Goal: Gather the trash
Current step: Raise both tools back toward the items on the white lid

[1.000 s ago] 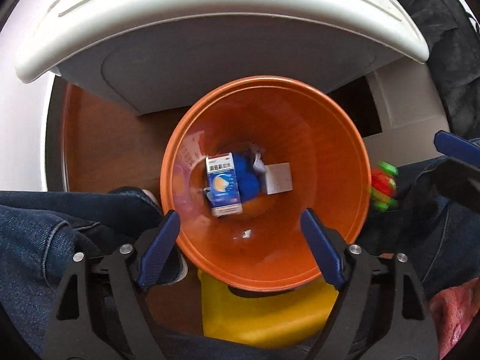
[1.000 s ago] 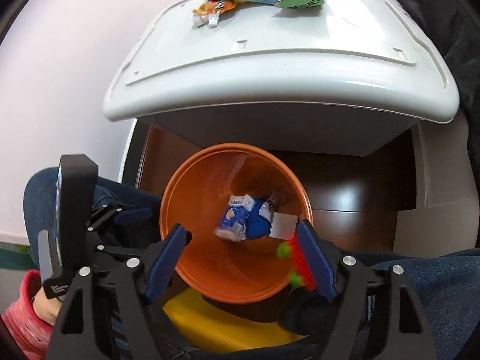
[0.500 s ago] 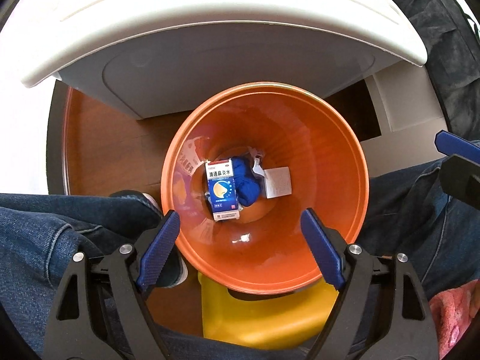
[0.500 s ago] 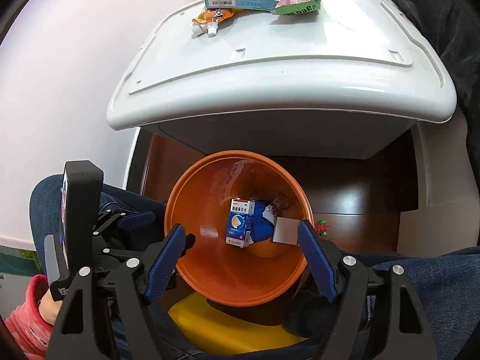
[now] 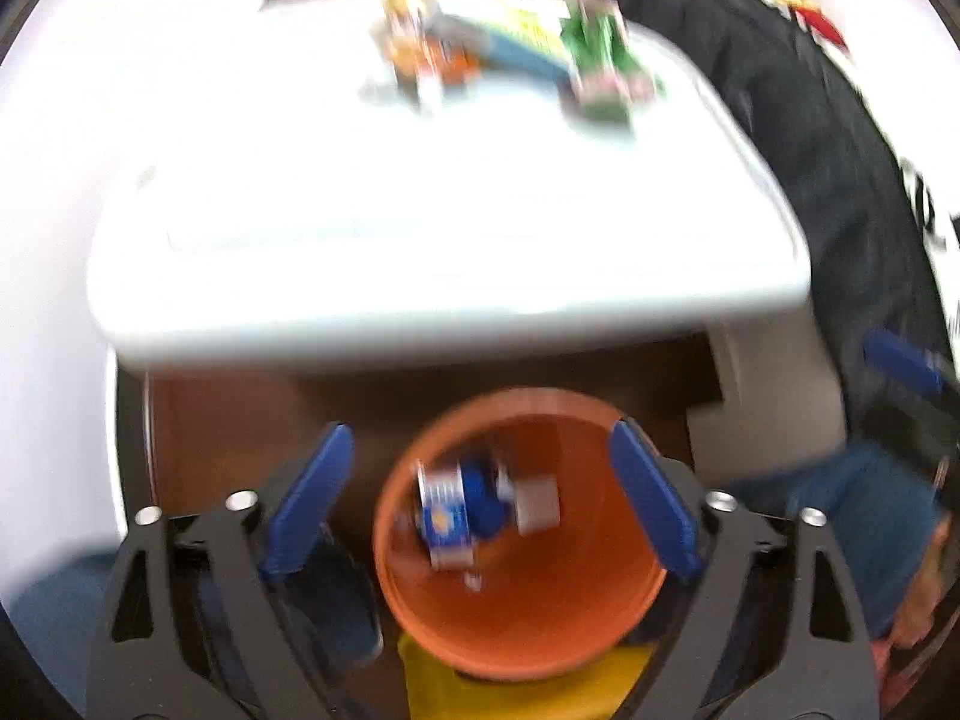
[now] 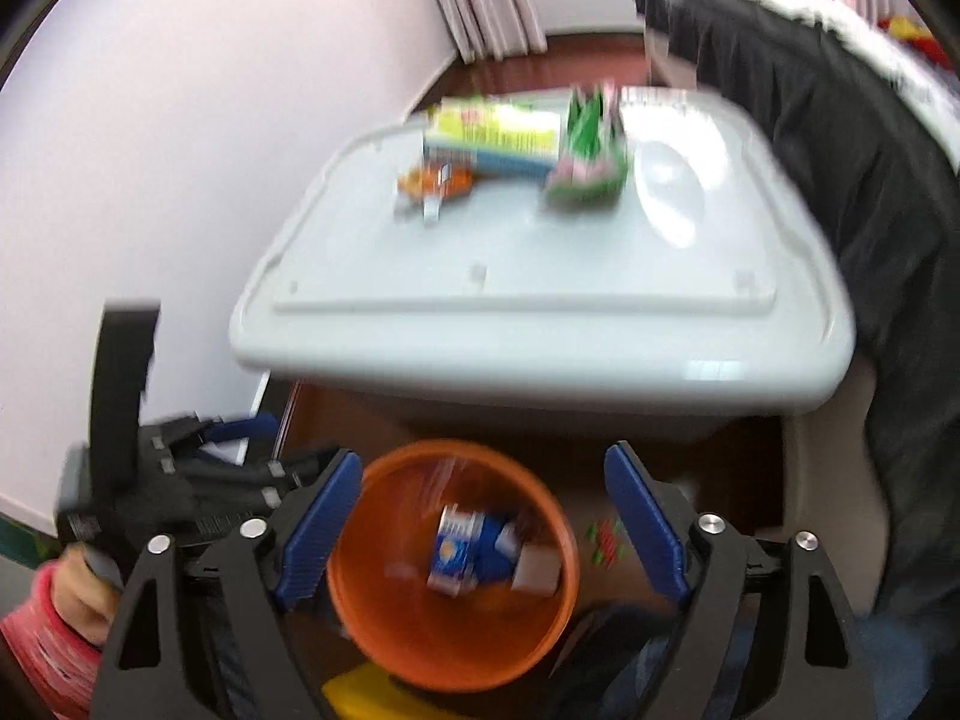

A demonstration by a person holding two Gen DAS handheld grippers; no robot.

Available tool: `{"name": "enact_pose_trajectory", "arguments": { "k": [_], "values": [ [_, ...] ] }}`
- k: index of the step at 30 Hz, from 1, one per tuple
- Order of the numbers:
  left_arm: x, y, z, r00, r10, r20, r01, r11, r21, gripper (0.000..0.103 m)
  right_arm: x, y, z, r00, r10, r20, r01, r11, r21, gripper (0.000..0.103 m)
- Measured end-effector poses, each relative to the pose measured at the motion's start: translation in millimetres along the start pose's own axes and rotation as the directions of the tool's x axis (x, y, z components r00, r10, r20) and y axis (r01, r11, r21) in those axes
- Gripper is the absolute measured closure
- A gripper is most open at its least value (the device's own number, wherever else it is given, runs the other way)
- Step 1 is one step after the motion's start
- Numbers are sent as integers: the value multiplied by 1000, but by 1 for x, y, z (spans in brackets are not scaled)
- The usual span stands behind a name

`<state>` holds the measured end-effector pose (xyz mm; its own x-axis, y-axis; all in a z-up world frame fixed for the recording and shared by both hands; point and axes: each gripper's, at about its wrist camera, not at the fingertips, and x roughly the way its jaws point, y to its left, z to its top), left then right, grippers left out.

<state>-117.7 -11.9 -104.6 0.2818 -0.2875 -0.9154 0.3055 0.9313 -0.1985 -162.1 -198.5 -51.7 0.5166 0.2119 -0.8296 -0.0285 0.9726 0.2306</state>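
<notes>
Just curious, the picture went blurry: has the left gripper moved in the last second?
Yes. The left gripper has pulled up and back: the orange bin looks smaller, and the white lid top shows.

1. the orange bin (image 6: 384, 630) sits on the floor, open at the top.
2. in it lie a blue and white box (image 6: 453, 552), a blue lump and a small grey card (image 6: 536, 570).
3. on the white lid (image 6: 540, 252) lie a long yellow box (image 6: 495, 135), a green wrapper (image 6: 588, 159) and an orange pouch (image 6: 438, 183).
4. a small red and green wrapper (image 6: 606, 537) lies on the floor beside the bin.

Bin (image 6: 372, 618) on the floor before the table (image 6: 540, 300) (wrappers (image 6: 585, 162) at its far edge).
</notes>
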Motion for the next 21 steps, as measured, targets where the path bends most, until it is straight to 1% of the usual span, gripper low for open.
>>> {"name": "enact_pose_trajectory", "arguments": {
  "k": [2, 4, 6, 7, 9, 11, 12, 14, 16, 19, 21],
  "values": [
    [-4, 8, 33, 999, -9, 36, 10, 1000, -23, 14, -1, 0, 14, 1000, 4, 30, -3, 1000, -10, 20],
    [-4, 18, 68, 997, -38, 65, 42, 997, -61, 14, 0, 0, 23, 999, 11, 49, -10, 1000, -18, 18],
    [0, 28, 106, 991, -74, 108, 85, 992, -96, 14, 4, 2, 29, 998, 13, 60, -12, 999, -31, 18],
    [2, 31, 119, 989, -85, 125, 98, 990, -105, 14, 6, 2, 31, 998, 14, 61, -12, 999, -37, 18],
    [12, 32, 152, 986, -69, 153, 86, 990, -109, 14, 11, 1, 36, 998, 10, 58, -7, 999, -46, 18],
    [22, 30, 175, 986, -27, 162, 46, 992, -117, 14, 18, -6, 48, 999, -4, 51, 6, 999, -39, 18],
    [25, 30, 185, 985, -25, 169, 46, 992, -122, 14, 21, -9, 54, 999, -9, 54, 11, 999, -38, 18],
    [32, 28, 199, 983, -39, 179, 64, 989, -135, 14, 29, -20, 75, 996, -56, 71, 58, 998, -26, 18],
    [34, 28, 205, 980, -51, 190, 78, 987, -138, 14, 45, -33, 106, 996, -60, 72, 61, 998, -11, 16],
    [37, 28, 212, 979, -57, 198, 85, 987, -136, 14, 81, -50, 147, 995, -93, 43, 93, 996, 4, 16],
    [37, 30, 214, 979, -51, 199, 80, 987, -142, 14, 117, -63, 175, 989, -149, 22, 149, 989, 3, 16]
  ]
}}
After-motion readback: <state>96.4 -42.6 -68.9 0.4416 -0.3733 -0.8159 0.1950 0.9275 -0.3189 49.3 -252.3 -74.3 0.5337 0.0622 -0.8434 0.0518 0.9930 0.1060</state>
